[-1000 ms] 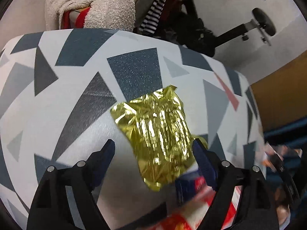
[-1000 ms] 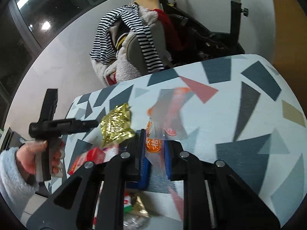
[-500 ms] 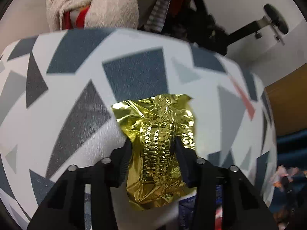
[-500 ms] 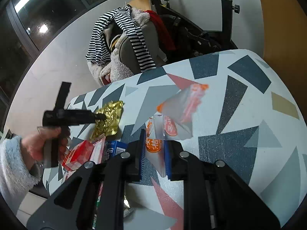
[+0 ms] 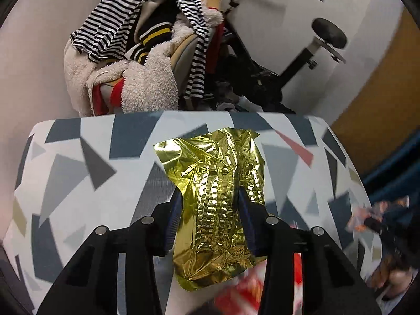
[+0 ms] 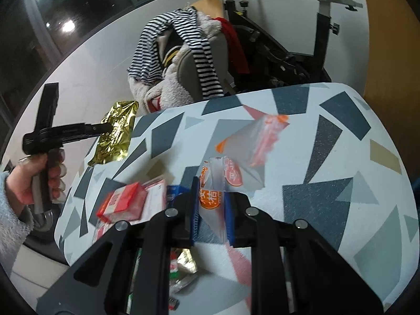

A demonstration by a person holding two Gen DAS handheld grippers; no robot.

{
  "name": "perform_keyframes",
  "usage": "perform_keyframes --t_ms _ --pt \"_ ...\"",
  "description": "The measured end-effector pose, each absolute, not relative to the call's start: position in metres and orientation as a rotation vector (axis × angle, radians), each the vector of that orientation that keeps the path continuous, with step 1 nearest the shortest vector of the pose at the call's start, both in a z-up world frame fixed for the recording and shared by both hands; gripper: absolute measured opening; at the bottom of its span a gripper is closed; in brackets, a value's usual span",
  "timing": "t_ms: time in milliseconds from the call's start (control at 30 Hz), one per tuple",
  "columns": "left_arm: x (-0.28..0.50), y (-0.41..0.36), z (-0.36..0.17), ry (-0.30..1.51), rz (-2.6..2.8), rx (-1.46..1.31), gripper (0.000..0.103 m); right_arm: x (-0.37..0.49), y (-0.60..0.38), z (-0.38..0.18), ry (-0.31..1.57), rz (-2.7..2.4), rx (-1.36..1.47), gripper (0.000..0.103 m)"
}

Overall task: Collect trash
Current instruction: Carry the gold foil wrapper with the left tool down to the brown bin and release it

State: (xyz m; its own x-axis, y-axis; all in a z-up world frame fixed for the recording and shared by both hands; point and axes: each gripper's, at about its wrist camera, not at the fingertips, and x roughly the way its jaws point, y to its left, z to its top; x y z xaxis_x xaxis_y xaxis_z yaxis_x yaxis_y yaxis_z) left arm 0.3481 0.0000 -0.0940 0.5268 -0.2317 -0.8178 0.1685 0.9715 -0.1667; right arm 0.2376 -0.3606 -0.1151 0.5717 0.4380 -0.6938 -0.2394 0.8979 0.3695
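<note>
A crinkled gold foil wrapper (image 5: 215,197) hangs lifted off the patterned table (image 5: 78,173), with my left gripper (image 5: 208,210) shut on its middle. The right wrist view shows the same gold foil wrapper (image 6: 115,134) held in the air at the table's left edge by the left gripper (image 6: 106,128) and a hand (image 6: 31,181). My right gripper (image 6: 211,202) is shut on a clear plastic wrapper (image 6: 244,152) with orange print, raised above the table.
A red and white carton (image 6: 123,202) and a blue packet (image 6: 174,191) lie near the table's front left. More wrappers (image 6: 181,270) sit below the right gripper. Behind the table are a chair piled with clothes (image 6: 181,60) and an exercise bike (image 6: 296,52).
The left gripper closed on the gold foil wrapper and lifted it off the table. The right gripper rose slightly with the clear wrapper, which now hangs free.
</note>
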Motion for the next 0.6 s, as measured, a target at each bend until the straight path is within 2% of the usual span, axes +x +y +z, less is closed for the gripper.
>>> perform_keyframes --t_ms 367,600 --pt "0.203 0.014 -0.067 0.923 -0.299 -0.074 0.041 0.156 -0.329 -0.091 0.863 0.473 0.2 0.02" --pt "0.114 0.002 -0.073 0.893 -0.357 -0.02 0.041 0.097 -0.314 -0.09 0.854 0.526 0.184 0.02"
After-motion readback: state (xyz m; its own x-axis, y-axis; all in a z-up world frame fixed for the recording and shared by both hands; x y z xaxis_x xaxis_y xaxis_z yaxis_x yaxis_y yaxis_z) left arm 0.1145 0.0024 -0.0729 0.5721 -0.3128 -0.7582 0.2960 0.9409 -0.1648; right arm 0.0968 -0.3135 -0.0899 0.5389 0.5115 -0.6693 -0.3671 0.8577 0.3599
